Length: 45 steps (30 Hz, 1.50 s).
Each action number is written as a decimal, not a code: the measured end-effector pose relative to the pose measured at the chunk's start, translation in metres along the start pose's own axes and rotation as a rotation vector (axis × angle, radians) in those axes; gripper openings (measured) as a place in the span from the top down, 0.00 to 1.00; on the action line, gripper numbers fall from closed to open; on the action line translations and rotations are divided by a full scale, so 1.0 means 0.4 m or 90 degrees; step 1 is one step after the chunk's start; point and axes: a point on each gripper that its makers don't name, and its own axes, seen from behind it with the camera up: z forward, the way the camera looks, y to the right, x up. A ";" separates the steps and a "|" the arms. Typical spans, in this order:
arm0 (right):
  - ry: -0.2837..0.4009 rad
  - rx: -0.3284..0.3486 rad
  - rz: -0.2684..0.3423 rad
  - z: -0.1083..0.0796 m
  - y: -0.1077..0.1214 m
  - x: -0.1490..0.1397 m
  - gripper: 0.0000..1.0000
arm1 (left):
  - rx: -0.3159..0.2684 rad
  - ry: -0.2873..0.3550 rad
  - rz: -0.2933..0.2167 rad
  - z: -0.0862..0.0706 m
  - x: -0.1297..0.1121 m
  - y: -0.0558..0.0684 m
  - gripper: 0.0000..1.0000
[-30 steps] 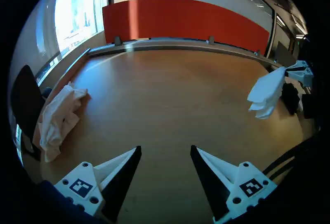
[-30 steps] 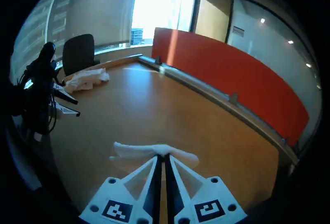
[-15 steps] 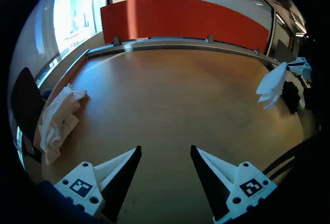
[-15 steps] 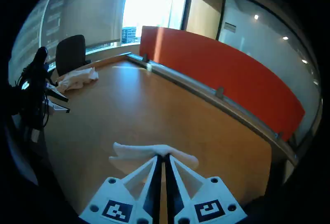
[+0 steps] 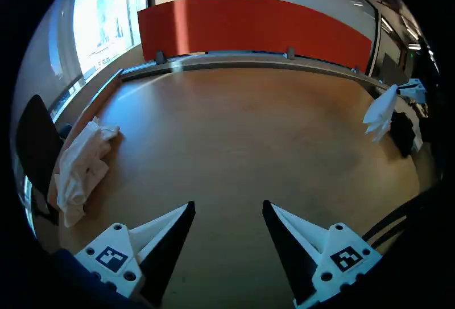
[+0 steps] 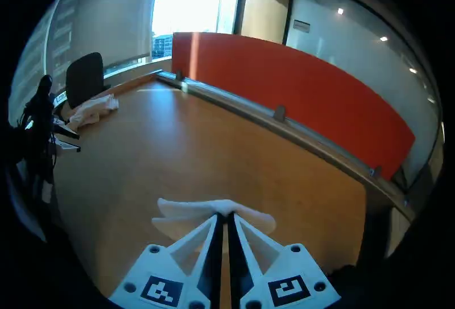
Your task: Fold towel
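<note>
A white towel [image 6: 183, 211] is pinched between the closed fingers of the right gripper [image 6: 226, 217], its bunched cloth spreading out to either side of the fingertips above a bare wooden table [image 6: 170, 149]. In the left gripper view the same towel [image 5: 380, 113] hangs in a loose, narrow drape from that gripper [image 5: 410, 88] at the table's far right edge, beside a dark object too dim to identify.

The left gripper [image 5: 227, 203] is held low over the near side of the table [image 5: 239, 132], its two fingers spread wide apart with nothing between them and only wood grain showing in the gap. In the right gripper view it appears small at the far left [image 6: 67, 140], its white fingers pointing across the table, held by a hand that is dark and blurred.

A second, crumpled pale cloth [image 5: 79, 164] lies in a heap at the table's left edge, well apart from the towel, with a black chair [image 5: 34, 138] just behind it. An orange partition [image 5: 250, 24] runs along the table's far side, and a bright window [image 5: 105, 19] lights the room from the left.
</note>
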 end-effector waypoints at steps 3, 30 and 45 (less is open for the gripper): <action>-0.007 -0.003 0.003 -0.004 0.037 -0.013 0.95 | 0.003 -0.002 0.000 0.001 0.001 0.001 0.12; -0.058 -0.031 0.025 -0.011 0.297 -0.091 0.95 | 0.021 -0.012 0.000 0.010 0.000 0.025 0.12; -0.066 -0.037 0.024 0.006 0.341 -0.098 0.95 | 0.025 -0.013 -0.001 0.011 0.005 0.043 0.12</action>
